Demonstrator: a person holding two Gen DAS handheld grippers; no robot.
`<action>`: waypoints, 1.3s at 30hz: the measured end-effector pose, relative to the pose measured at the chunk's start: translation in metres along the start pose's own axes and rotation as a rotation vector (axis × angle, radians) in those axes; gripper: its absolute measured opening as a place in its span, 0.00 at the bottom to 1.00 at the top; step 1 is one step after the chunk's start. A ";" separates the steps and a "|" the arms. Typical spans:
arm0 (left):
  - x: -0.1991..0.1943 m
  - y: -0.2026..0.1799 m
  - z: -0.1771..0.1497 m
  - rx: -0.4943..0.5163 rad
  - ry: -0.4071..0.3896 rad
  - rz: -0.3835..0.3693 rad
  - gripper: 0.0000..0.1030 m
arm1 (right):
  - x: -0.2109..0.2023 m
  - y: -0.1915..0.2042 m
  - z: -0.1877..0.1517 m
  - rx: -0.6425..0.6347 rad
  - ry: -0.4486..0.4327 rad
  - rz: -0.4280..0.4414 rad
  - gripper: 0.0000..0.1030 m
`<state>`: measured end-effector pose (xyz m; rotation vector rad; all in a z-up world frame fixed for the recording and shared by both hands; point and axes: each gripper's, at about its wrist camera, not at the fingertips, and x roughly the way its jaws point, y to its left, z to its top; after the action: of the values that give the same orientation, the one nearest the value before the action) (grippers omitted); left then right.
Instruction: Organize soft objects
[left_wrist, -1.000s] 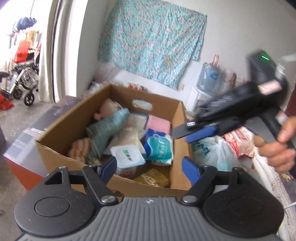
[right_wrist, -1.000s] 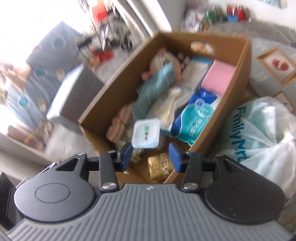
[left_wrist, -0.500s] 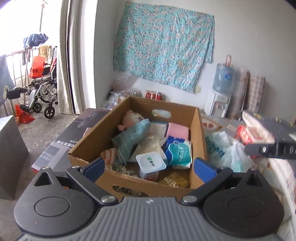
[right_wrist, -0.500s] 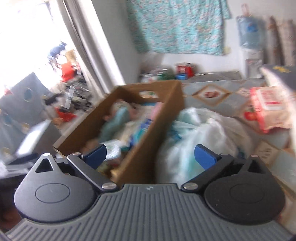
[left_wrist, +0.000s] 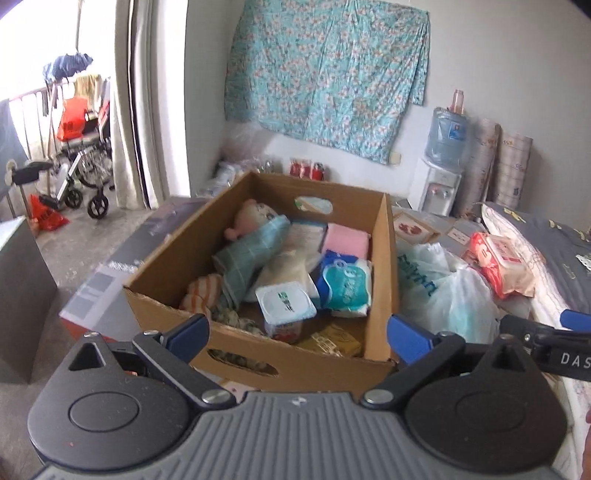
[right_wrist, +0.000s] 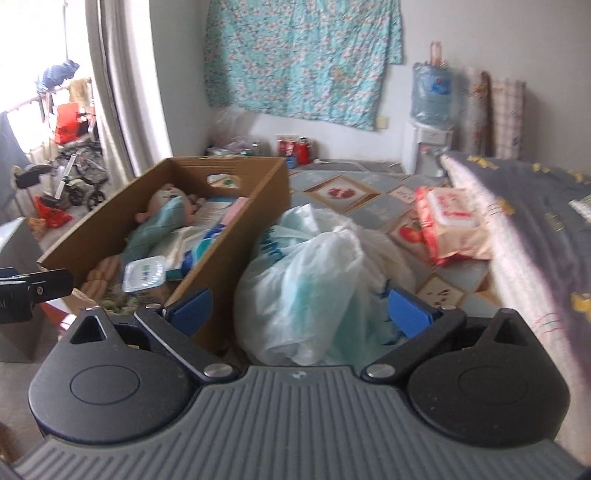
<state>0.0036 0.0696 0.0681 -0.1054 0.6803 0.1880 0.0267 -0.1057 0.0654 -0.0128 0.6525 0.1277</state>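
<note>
A cardboard box (left_wrist: 258, 354) (right_wrist: 240, 236) holds a doll (left_wrist: 255, 216), a rolled teal towel (left_wrist: 251, 258), a pink pack (left_wrist: 347, 238), a blue tissue pack (left_wrist: 345, 284) and a white wipes pack (left_wrist: 284, 299) (right_wrist: 146, 273). My left gripper (left_wrist: 299, 336) hovers open just before the box's near wall, with nothing held. To the right of the box lies a white plastic bag (left_wrist: 443, 295) (right_wrist: 314, 277). My right gripper (right_wrist: 301, 312) is open in front of that bag, empty. A red wipes pack (right_wrist: 450, 221) leans against the mattress.
A mattress with a dark cover (right_wrist: 535, 221) runs along the right. A flat grey carton (left_wrist: 96, 291) lies under the box. A water dispenser (left_wrist: 439, 184) and rolled mats stand at the back wall. A wheelchair (left_wrist: 85, 162) sits past the curtain, and a dark cabinet (left_wrist: 22, 295) stands left.
My right gripper swung from above the box over to the plastic bag and its jaws spread wide. The left jaws widened too and the left view tilted up slightly.
</note>
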 end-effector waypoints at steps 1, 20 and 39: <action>0.002 -0.001 0.000 -0.002 0.013 -0.004 1.00 | -0.001 0.002 0.000 -0.014 -0.002 -0.016 0.99; 0.000 0.002 0.001 0.026 -0.024 0.037 1.00 | -0.015 0.003 0.019 -0.021 -0.022 0.029 0.99; 0.005 -0.002 -0.006 0.066 0.055 0.084 1.00 | 0.005 0.022 -0.009 0.089 0.069 0.148 0.99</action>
<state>0.0040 0.0672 0.0605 -0.0184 0.7452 0.2440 0.0228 -0.0836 0.0562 0.1174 0.7274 0.2416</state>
